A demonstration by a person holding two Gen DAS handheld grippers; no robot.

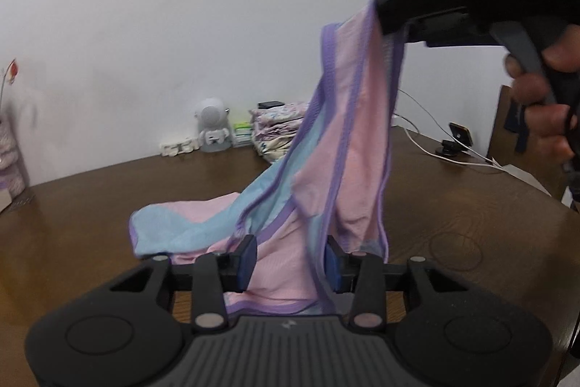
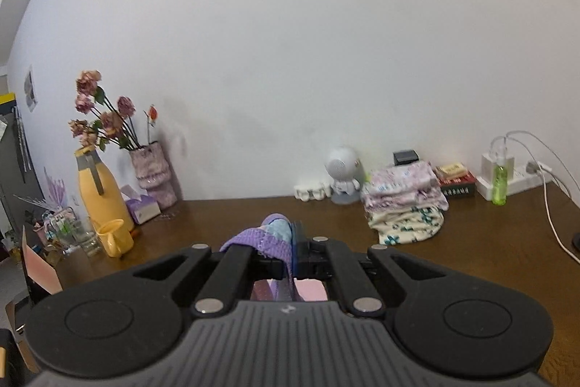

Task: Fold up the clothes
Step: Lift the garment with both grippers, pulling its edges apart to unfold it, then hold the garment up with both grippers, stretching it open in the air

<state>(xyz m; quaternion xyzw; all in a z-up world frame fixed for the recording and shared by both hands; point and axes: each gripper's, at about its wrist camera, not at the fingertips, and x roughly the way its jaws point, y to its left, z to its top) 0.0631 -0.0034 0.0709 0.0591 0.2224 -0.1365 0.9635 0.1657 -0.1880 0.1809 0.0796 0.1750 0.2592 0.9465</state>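
A pink and light-blue garment with purple trim (image 1: 326, 169) hangs in a long drape from my right gripper (image 1: 389, 24), which is raised at the upper right and shut on its purple edge. In the right wrist view the same purple and blue cloth (image 2: 270, 234) is bunched between the closed pads of the right gripper (image 2: 286, 252). The lower part of the garment rests on the brown table (image 1: 90, 213). My left gripper (image 1: 290, 258) is open low at the table, and the pink cloth lies loosely between its blue pads (image 1: 248, 260).
A stack of folded floral clothes (image 2: 406, 202) sits at the back by the white wall, beside a small white robot figure (image 2: 342, 175). A yellow flask (image 2: 98, 194), yellow cup, tissue box and flower vase (image 2: 152, 171) stand at the left. White cables (image 2: 551, 205), a power strip and a green bottle lie right.
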